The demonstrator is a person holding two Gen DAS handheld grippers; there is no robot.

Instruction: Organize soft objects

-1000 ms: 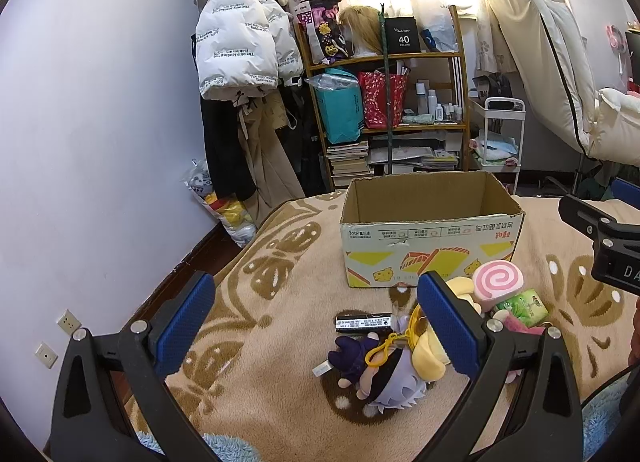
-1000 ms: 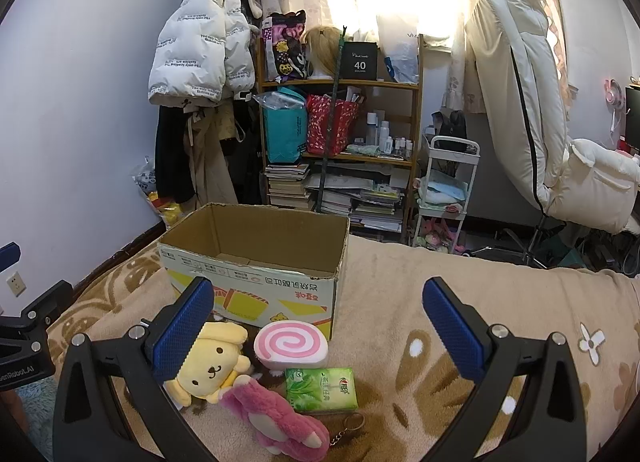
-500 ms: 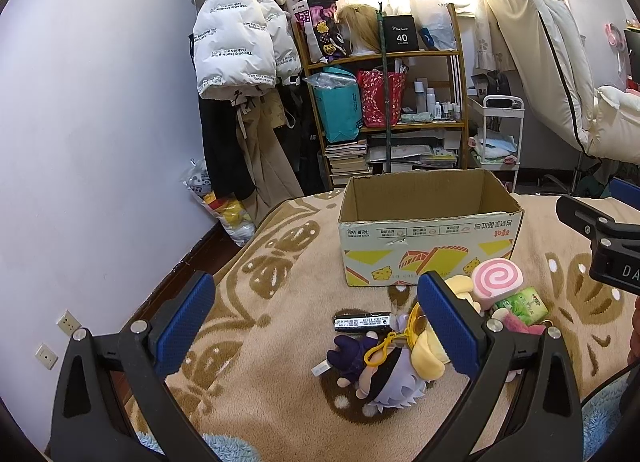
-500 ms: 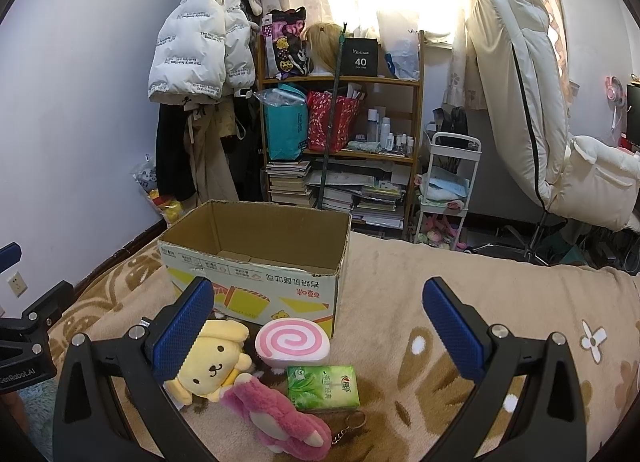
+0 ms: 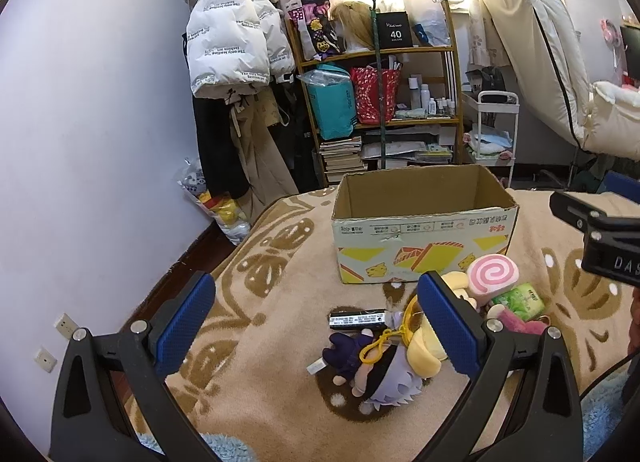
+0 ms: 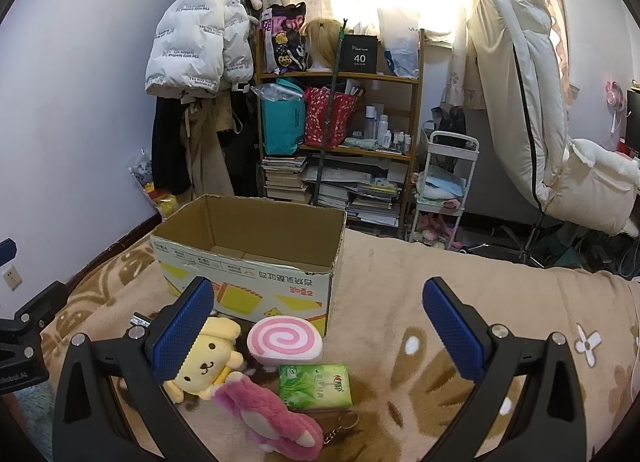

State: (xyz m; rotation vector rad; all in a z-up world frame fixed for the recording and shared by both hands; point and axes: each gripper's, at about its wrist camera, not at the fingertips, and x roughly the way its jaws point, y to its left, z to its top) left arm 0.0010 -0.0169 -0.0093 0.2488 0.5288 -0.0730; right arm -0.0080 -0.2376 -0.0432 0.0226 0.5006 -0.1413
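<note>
Nearest on the patterned blanket [image 6: 400, 302], both tools hover with nothing between their blue pads: the left hand-held gripper [image 5: 316, 318] spread wide above a purple-haired doll [image 5: 376, 370], the right hand-held gripper [image 6: 320, 326] equally released over a pink plush [image 6: 272, 418]. Just beyond lie a yellow dog plush [image 6: 208, 362], a green tissue pack [image 6: 316, 386] and a pink swirl cushion [image 6: 284, 342], clustered against the near side of the cardboard box [image 6: 248, 282], which stands open. Behind it, past the blanket's far edge, rises a cluttered shelf [image 6: 340, 134].
</note>
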